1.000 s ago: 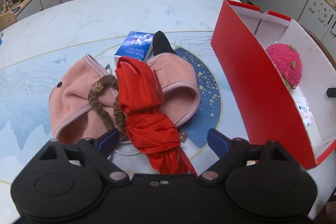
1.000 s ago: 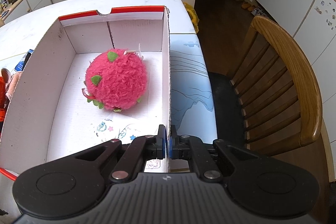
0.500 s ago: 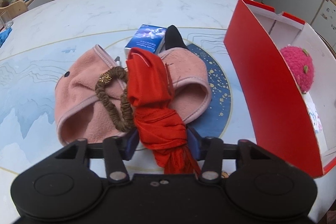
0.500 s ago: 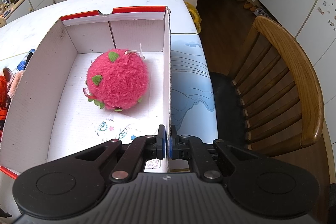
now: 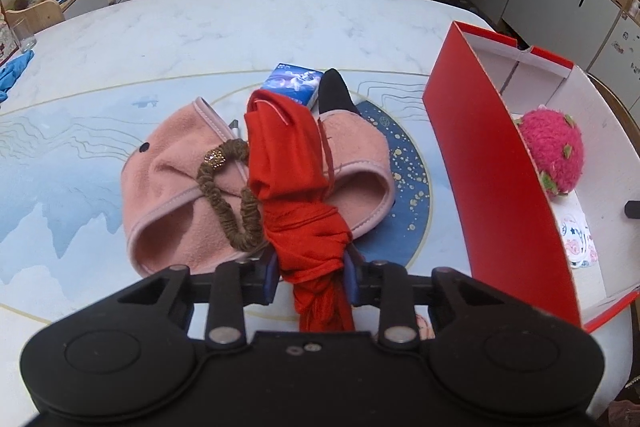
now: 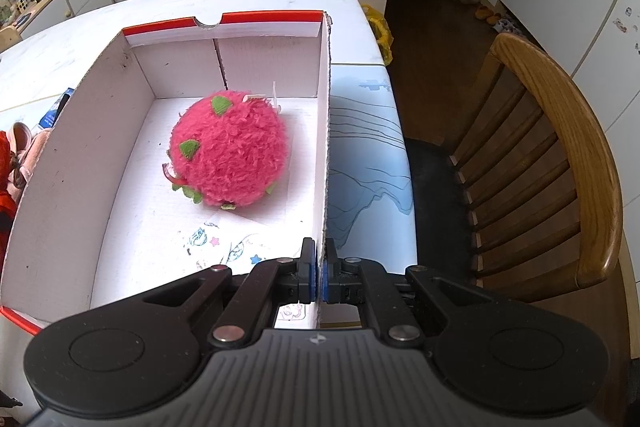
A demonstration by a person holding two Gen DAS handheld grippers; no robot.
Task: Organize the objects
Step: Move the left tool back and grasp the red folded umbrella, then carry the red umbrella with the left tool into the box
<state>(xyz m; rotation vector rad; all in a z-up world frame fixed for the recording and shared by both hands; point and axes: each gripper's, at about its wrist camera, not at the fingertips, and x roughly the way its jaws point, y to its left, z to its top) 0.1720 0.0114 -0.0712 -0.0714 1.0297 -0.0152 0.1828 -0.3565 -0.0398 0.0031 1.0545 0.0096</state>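
Right claw [image 6: 320,273] pinches box wall [image 6: 325,147].

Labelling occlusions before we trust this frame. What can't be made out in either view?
- Left wrist view: most of the black item is hidden behind the pink hat and red cloth.
- Left wrist view: the cloth's lower end is covered by the left gripper, whose jaws are closing on it.
- Right wrist view: the stickers are too small to read.
- Right wrist view: the box wall hides the pile on the table.
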